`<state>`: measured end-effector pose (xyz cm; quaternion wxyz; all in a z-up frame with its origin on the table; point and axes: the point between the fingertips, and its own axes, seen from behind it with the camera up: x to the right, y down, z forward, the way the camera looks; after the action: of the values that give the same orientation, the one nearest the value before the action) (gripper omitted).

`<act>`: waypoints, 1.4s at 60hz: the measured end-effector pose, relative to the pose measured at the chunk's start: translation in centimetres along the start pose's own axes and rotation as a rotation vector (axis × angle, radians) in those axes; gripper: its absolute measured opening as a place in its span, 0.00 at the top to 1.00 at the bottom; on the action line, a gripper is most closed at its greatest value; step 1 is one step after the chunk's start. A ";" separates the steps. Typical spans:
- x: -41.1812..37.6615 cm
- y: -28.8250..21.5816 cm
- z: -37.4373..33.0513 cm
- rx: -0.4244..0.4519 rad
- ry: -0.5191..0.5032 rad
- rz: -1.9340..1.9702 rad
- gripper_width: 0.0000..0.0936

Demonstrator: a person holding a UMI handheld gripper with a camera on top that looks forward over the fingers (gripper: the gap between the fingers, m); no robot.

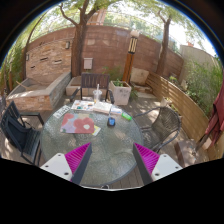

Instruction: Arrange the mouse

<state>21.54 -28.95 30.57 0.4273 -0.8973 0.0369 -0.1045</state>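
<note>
A: Gripper view, centre of frame: round glass table (105, 150) on a patio. Near its far edge, a white box-like container (99, 104); contents too small to tell. Just beside it on the left, another small white item (81, 105).

B: Anything else on the glass?

A: Left of centre, a flat printed mat (79, 123) with red and pale patches. Right of that, a small blue object (112, 122), possibly the mouse, too small to confirm. Further right, near the table rim, a small dark object (127, 115).

B: Tool state?

A: Gripper (112, 160) at bottom of frame, fingers spread wide apart. Magenta pads (78, 159) facing inward. Nothing held, nothing touched; only bare glass between the fingers. Blue object well beyond the fingertips.

B: Surroundings?

A: Metal chair (20, 130) at lower left, brick wall (95, 55) across upper centre, white planter (120, 92) before it.
</note>
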 end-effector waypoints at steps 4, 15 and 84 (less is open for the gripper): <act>0.0 1.6 1.2 -0.023 -0.004 0.008 0.09; 2.1 4.6 10.2 -0.098 -0.020 0.015 0.09; -0.5 -6.8 48.5 0.064 -0.019 0.053 0.64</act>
<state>31.57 12.23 5.99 0.4589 -0.8827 0.0532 -0.0857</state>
